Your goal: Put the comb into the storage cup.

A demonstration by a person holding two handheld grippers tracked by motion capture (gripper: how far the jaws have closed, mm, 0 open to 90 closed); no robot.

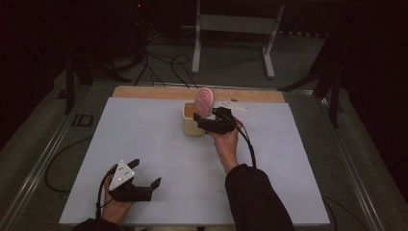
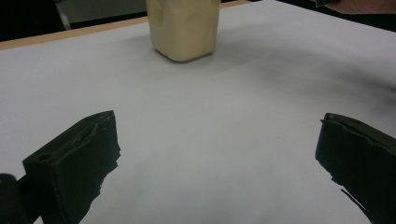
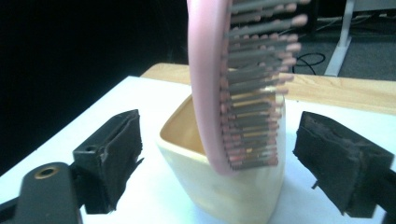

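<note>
Hairbrush (image 3: 219, 88) placement into the cup (image 3: 224, 186) is the step in hand, judged nearly complete: the pink brush stands head-up in the cream cup, tilted, its lower part hidden inside.

Table (image 1: 159, 159): a white sheet covers it, with a bare wooden strip along the far edge. The cup stands near the middle of the far side, close to that strip.

Cup: square-sided, open top, upright. It appears light, so a sideways knock could tip it.

Hairbrush: in the right gripper view the bristles face right and the pink back faces left, and the head leans over the rim.

Right gripper (image 1: 215, 122): just beside the cup, jaws wide apart. In the right gripper view its pads stand clear on either side of the brush and grip nothing.

Left gripper (image 1: 139, 185): rests at the near left of the table, well apart from the cup, jaws wide apart and empty.

Procedure, as a judgement:
1. Keep the right gripper jaws fully spread.
2. Draw the gripper straight back along its own axis, away from the cup, so neither pad catches the bristles or the rim.
3. Avoid lifting until the pads are past the brush head.
4. Check that the brush settles against the rim.
</note>
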